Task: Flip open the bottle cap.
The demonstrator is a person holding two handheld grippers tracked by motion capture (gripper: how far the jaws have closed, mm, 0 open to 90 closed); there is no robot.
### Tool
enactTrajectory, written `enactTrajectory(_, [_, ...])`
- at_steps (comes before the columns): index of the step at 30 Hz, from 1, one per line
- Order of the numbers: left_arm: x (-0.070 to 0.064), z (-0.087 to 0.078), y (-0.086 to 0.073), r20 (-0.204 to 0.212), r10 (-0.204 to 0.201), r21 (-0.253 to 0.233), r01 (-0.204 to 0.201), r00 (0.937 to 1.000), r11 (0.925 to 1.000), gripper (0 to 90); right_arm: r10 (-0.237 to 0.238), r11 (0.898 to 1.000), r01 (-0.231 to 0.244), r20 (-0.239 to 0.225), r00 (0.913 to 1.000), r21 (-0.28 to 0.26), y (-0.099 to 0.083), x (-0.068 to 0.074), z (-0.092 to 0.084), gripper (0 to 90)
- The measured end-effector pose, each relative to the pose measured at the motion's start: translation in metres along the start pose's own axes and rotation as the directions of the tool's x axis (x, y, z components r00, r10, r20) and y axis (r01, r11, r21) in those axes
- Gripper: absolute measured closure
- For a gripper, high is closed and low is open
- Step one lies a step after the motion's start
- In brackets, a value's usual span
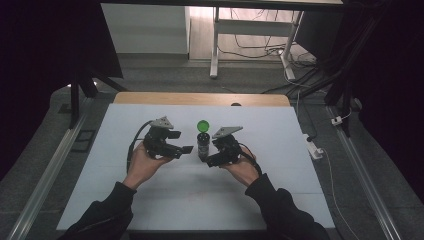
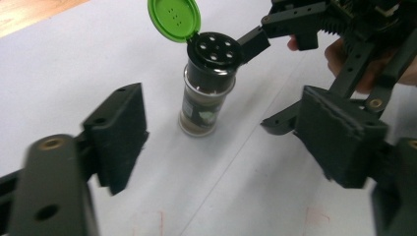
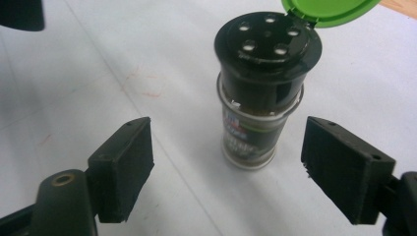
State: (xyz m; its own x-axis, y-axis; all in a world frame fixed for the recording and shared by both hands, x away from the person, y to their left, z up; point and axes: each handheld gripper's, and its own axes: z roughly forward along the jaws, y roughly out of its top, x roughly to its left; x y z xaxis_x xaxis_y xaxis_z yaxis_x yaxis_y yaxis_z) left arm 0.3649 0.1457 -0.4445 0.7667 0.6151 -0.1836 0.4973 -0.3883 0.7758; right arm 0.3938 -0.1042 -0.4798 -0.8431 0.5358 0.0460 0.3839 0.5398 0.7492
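Green plastic catches the eye first: the flip lid [image 2: 174, 18] of a small spice jar [image 1: 202, 142] stands swung up and back on its hinge, baring a black shaker top [image 3: 268, 37] pierced with several round holes. The jar itself is clear glass with a dark label, standing upright on the white desk [image 1: 125, 200], roughly midway between the left and right edges and somewhat nearer the far edge than the near one. Through the glass just below the black cap a brownish, granular filling shows; how far down it reaches is hidden by the label. The left tool [image 1: 176, 148] hovers just left of the jar, held in the person's left hand [image 1: 142, 162], its two black jaws spread wide and grasping nothing; in the left gripper view the jar stands beyond the gap between those jaws, apart from both. The right tool [image 1: 214, 159] sits just right of the jar in the right hand [image 1: 242, 167], its jaws likewise parted and empty; in the right gripper view the jar stands between the two pads [image 3: 125, 164], with white desk showing on either side. A strip of bare wood [image 1: 200, 98] runs along the desk's far edge.
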Motion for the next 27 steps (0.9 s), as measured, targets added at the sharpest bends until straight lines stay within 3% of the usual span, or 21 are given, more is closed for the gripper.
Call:
enactTrajectory(13, [-0.013,-0.016,-0.020,0.001,0.009,0.036,-0.009,1.0000,0.9993,5.3,0.007,1.000,-0.008,-0.035,0.9993,-0.014,-0.003,0.008,-0.017,9.2])
enactTrajectory(27, [-0.018,-0.047,-0.048,-0.008,-0.034,0.002,0.034,0.9994,0.9994,0.0,0.037,0.999,-0.037,-0.067,0.9971,-0.007,-0.019,0.019,-0.046,1.8])
